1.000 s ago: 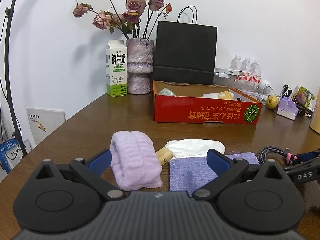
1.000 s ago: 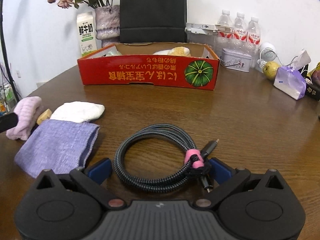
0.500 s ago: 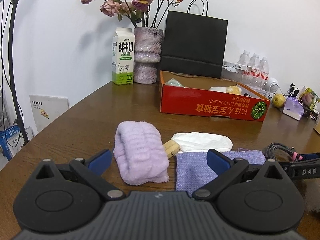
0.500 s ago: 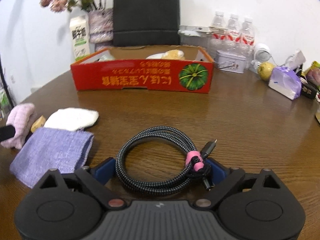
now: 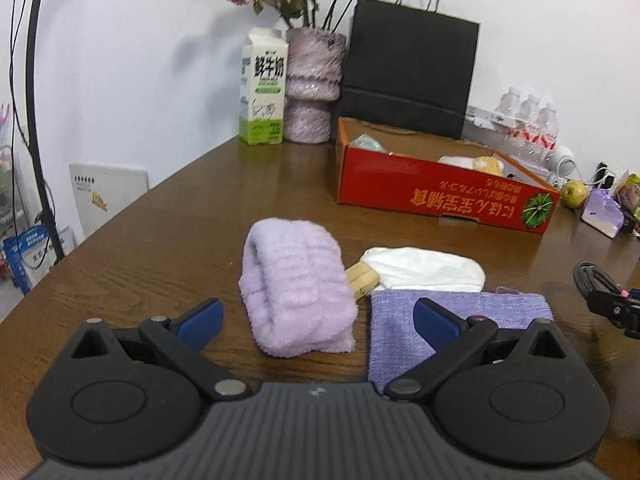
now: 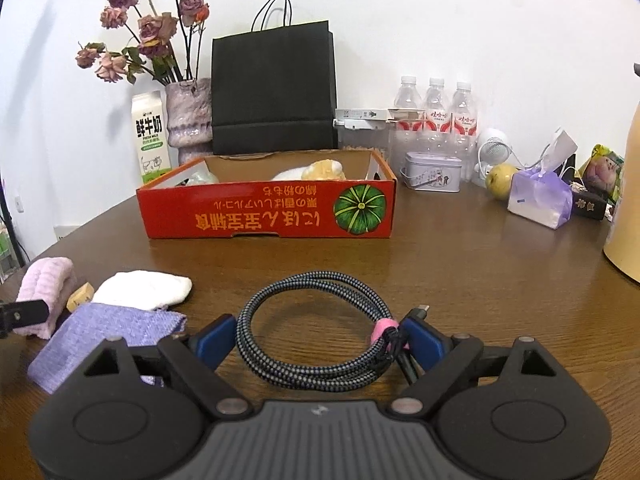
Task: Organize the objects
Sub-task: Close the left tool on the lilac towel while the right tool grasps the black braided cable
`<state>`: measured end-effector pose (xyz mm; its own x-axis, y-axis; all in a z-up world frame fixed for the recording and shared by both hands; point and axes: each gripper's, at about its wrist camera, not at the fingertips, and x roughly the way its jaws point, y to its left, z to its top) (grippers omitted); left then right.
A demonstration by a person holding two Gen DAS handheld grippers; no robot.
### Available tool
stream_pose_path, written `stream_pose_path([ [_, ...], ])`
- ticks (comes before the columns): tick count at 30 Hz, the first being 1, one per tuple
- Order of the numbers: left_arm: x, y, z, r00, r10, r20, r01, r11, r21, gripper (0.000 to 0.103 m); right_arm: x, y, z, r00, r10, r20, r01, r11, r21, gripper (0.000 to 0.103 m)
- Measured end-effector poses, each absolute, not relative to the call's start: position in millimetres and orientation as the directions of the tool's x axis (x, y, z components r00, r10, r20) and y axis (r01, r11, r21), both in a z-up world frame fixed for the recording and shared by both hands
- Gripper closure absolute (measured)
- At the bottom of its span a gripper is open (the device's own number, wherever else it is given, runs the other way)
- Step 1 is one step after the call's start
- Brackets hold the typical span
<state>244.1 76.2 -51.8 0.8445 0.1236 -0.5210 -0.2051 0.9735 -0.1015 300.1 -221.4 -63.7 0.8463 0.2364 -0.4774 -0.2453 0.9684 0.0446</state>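
Your right gripper (image 6: 316,340) is nearer its target: the coiled cable (image 6: 320,328) lies flat on the bench (image 6: 480,280) between wide-open, empty jaws. Your left gripper (image 5: 316,316), also open and empty, faces the rolled towel (image 5: 296,292), whose long axis runs away from you.

Rear of wooden table (image 6: 460,264): milk carton (image 6: 149,138) stands just beside a mottled vase (image 6: 190,118) holding dried roses (image 6: 150,36). Black paper bag (image 6: 274,88) stands upright against the wall. Three water bottles (image 6: 436,106) stand behind a small tin (image 6: 432,171). A yellow-green fruit (image 6: 500,175) sits beside a purple tissue pack (image 6: 540,199).
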Motion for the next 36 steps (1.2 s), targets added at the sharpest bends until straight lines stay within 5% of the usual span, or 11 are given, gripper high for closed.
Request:
stream_pose_path([
  [8, 256.7, 78.6, -45.4, 0.851, 0.202, -0.485, -0.264, 0.963, -0.061, 0.0, 298.5, -219.8, -64.1, 0.848, 0.242, -0.472, -0.251, 0.967, 0.043, 0.013],
  [14, 276.9, 80.1, -56.4, 0.798, 0.176, -0.577, -0.251, 0.967, -0.051, 0.0, 298.4, -219.7, -64.0, 0.848, 0.242, -0.472, -0.252, 0.967, 0.043, 0.013],
  [17, 272.9, 80.0, -57.3, 0.804, 0.167, -0.571, -0.24, 0.969, -0.055, 0.018, 298.4, -218.9, -64.0, 0.846, 0.244, -0.474, -0.255, 0.966, 0.041, 0.013],
  [22, 265.9, 87.4, -58.9, 0.811, 0.144, -0.567, -0.246, 0.963, -0.108, 0.061, 298.2, -218.3, -64.0, 0.846, 0.243, -0.475, -0.255, 0.966, 0.04, 0.013],
  [28, 253.5, 93.6, -54.1, 0.841, 0.164, -0.516, -0.273, 0.951, -0.144, 0.07, 298.4, -219.4, -64.1, 0.845, 0.244, -0.475, -0.254, 0.966, 0.043, 0.013],
  [36, 236.6, 68.1, -41.9, 0.889, 0.256, -0.379, -0.284, 0.959, -0.017, 0.07, 296.3, -219.3, -63.3, 0.853, 0.242, -0.463, -0.255, 0.966, 0.036, 0.013],
])
